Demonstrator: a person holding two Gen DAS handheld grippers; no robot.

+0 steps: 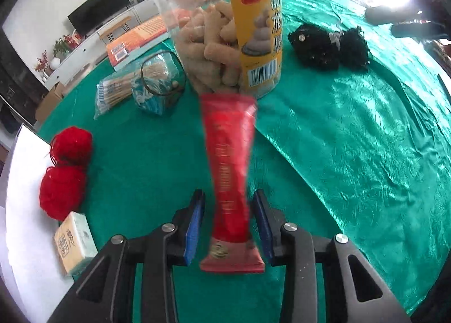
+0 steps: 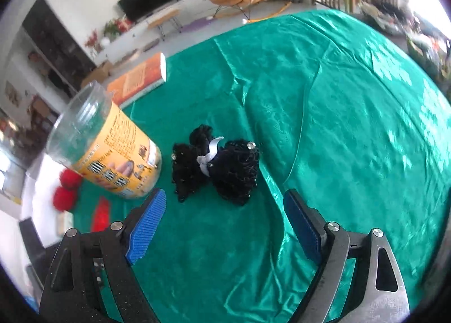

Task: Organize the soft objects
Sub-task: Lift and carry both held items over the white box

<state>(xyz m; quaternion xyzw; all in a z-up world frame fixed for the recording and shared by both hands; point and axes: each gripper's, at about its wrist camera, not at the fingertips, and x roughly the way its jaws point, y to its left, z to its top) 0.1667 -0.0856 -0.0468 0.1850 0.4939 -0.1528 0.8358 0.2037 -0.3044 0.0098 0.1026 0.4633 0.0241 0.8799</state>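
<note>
The left gripper (image 1: 229,224) has its fingers spread, a red packet (image 1: 229,173) lying between them on the green cloth (image 1: 352,154) — contact unclear. Beyond stands a snack jar (image 1: 225,27). The right gripper (image 2: 225,221) hangs released above the cloth — black netting (image 2: 220,168) lies just ahead.

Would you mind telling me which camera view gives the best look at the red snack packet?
The left wrist view shows it best: the red snack packet lies lengthwise between the left gripper fingers, nearly whole, though blurred, on the green tablecloth. The right wrist view catches only a small red sliver at its left edge, beyond the snack jar.
</note>
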